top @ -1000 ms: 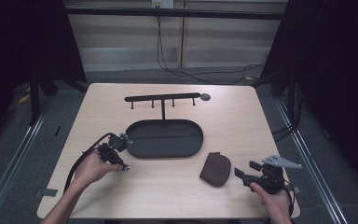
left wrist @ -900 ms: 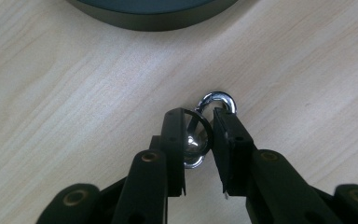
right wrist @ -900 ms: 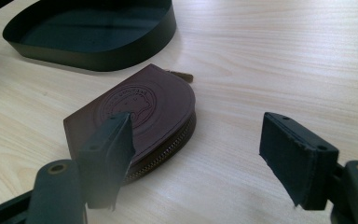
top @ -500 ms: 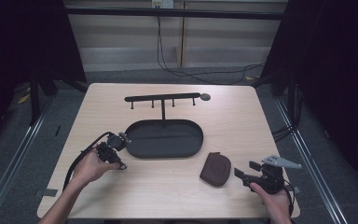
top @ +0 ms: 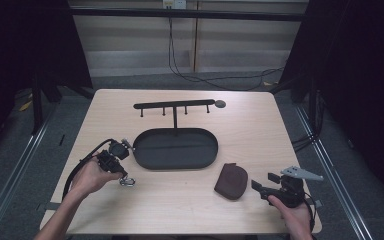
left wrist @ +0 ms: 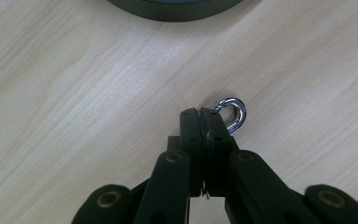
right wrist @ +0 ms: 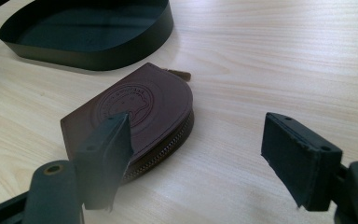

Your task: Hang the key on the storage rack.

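Keyring [left wrist: 233, 113] pinched in the left gripper [left wrist: 209, 122], on the bare table [top: 260, 120] just in front of the oval tray [top: 175, 148].

Largest comes the light wooden table, then the dark oval tray at its middle with a black hook rack [top: 175, 105] behind it. A brown zip pouch [right wrist: 135, 112] lies flat to the tray's right, close before the right gripper [right wrist: 205, 154], whose jaws stand wide apart and touch nothing. The left gripper's jaws have just been closing and now meet on the small metal ring, its silver loop poking out beside the tips against the wood.
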`<move>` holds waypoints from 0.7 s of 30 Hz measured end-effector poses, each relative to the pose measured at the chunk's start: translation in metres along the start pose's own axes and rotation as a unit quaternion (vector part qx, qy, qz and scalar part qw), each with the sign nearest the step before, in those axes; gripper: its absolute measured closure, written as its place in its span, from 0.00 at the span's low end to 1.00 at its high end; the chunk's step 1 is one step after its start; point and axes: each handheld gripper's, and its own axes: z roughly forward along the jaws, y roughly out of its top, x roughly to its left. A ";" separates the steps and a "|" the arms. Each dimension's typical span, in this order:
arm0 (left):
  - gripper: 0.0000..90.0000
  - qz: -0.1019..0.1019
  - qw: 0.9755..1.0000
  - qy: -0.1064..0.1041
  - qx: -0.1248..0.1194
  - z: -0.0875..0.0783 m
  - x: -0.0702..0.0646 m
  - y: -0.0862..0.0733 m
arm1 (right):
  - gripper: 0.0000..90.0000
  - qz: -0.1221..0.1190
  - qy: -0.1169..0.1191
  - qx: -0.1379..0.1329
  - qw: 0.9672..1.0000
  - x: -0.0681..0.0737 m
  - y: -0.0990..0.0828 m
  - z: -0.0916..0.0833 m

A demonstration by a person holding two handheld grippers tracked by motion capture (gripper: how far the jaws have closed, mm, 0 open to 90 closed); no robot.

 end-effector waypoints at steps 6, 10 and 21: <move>0.99 -0.004 1.000 -0.002 0.004 -0.008 0.001 -0.001 | 0.27 0.004 -0.001 0.000 1.000 0.000 0.000 0.000; 0.99 -0.001 1.000 -0.001 0.010 -0.013 0.001 -0.002 | 0.27 0.003 0.001 0.000 1.000 0.000 0.000 0.000; 0.99 0.002 1.000 0.001 0.014 -0.035 -0.001 -0.002 | 0.26 0.003 0.001 0.001 1.000 0.000 0.000 0.000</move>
